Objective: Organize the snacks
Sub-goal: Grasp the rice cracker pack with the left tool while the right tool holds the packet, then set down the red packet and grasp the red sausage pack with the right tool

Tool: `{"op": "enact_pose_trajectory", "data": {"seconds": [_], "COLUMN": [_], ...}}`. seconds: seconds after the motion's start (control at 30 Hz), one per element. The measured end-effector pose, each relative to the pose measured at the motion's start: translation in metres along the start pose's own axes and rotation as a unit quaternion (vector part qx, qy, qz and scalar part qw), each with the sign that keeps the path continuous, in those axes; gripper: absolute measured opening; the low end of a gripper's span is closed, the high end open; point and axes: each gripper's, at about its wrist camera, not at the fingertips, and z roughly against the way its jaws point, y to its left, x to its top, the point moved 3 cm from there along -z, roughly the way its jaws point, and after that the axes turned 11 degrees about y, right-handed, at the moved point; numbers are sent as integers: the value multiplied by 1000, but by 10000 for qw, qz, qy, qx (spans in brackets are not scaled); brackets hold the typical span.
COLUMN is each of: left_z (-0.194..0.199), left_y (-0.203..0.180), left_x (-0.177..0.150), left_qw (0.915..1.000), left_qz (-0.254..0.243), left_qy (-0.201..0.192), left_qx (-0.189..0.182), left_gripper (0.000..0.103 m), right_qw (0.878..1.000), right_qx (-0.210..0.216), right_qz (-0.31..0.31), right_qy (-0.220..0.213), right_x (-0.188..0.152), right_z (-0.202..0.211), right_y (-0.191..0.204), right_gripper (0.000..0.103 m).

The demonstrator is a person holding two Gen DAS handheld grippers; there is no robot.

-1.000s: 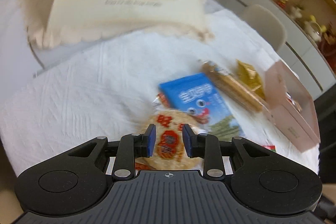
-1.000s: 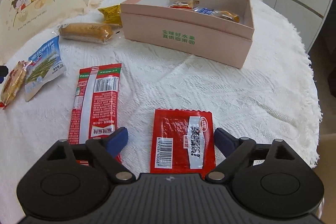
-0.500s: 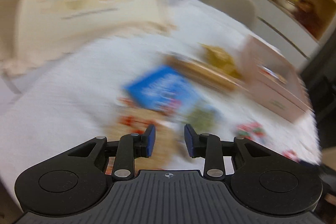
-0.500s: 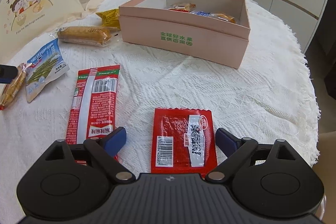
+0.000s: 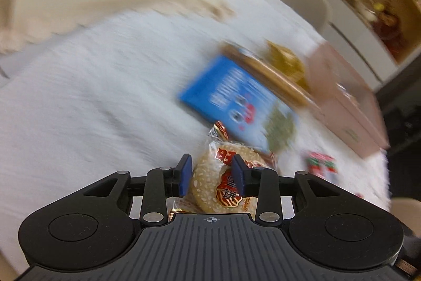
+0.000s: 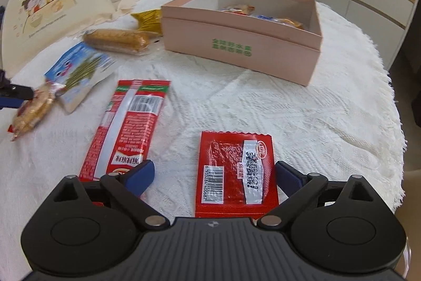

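Rice cracker (image 5: 214,179) between opening left claw (image 5: 211,175)

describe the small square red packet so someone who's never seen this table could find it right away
Start from the pink box on the white tablecloth and come toward the near edge. The square red packet lies flat there, between the wide-open fingers of the right gripper. Unlike the long red packet to its left, it is short and squarish, with a barcode and a silver label strip facing up.
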Motion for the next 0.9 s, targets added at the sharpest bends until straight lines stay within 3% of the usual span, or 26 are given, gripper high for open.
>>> {"op": "enact_pose_trajectory", "data": {"seconds": [0.13,0.33,0.47,0.6,0.7,0.77,0.83,0.9], "left_z": [-13,-18,-13,6,14,7,-3,-1], "left_y": [-22,-58,-62,-62,-93,-122,-144,-143], "left_x": [-8,-33,-42,-38,-41,-50,-62,-64], "left_qw": [9978,9916,9936,9966,9924,9833,9706,9690], "left_qz": [-368,-799,-805,-581,-1189,-1787,-2360,-2421], "left_qy": [458,778,718,483,292,336,372,257], "left_qx": [-320,-649,-324,-340,-156,-53,276,424], "left_gripper": [37,38,38,38,38,38,39,39], "right_qw": [10000,9997,9992,9987,9984,9982,9985,9988], "right_qx": [52,72,44,4,12,41,-6,168], "right_qz": [33,196,365,512,522,535,462,389], "right_qy": [42,131,140,-44,-210,-260,-283,-231], "right_x": [1,7,9,8,6,7,9,13], "right_z": [0,0,4,17,29,33,36,39], "right_y": [-2,-1,2,4,3,1,-2,-5], "right_gripper": [97,97,96,96,96,96,96,94]}}
